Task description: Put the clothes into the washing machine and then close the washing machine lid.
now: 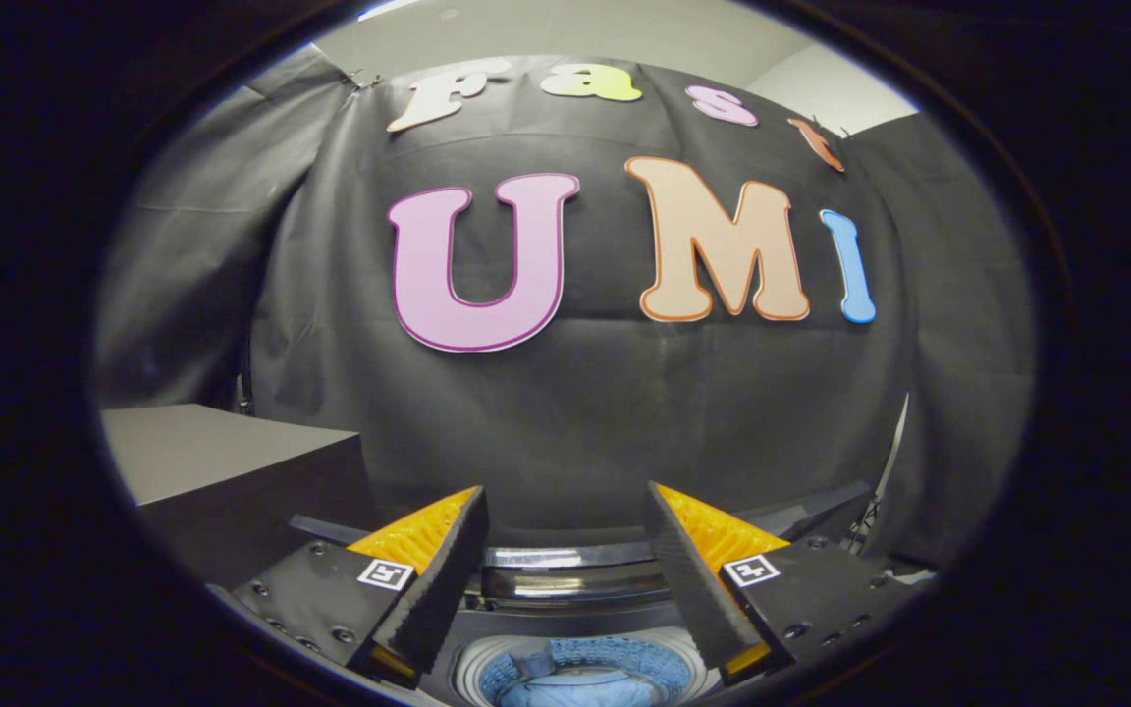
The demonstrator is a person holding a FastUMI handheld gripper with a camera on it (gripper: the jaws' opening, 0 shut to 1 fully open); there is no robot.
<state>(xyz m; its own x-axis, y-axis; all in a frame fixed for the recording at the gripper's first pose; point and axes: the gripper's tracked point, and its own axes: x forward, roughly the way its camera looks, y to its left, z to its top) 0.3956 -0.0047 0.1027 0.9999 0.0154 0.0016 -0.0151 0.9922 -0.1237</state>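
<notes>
The pale blue clothes (pixel 575 687) lie bunched inside the round, light-rimmed drum opening of the dark top-loading washing machine (pixel 575 628), at six o'clock from the gap between the jaws and below them. A darker blue textured band, either more fabric or the drum's inner wall, curves around the bundle from about ten o'clock to two o'clock; which of the two it is cannot be told. The clothes sit within the drum's rim, not over its edge.

At twelve o'clock from the drum, the raised dark lid with a glossy curved edge (pixel 565 579) stands open, its shiny strip crossing the space between the two fingers. The drum mouth is therefore uncovered.

The gripper (pixel 565 550) hangs above the machine with its jaws released: the two fingers stand well apart, nothing between them, touching neither the clothes nor the lid. Each finger carries a ribbed pad on its inner face and a small square black-and-white marker on its base plate.

At nine o'clock from the gripper, a grey flat-topped box-like block (pixel 222 462) with dark sides sits beside the machine; whether it touches the machine cannot be told. Beyond the fingers, at twelve o'clock, the black cloth booth wall (pixel 575 422) hangs in loose folds behind the machine, with a pale ceiling (pixel 624 34) above it.
</notes>
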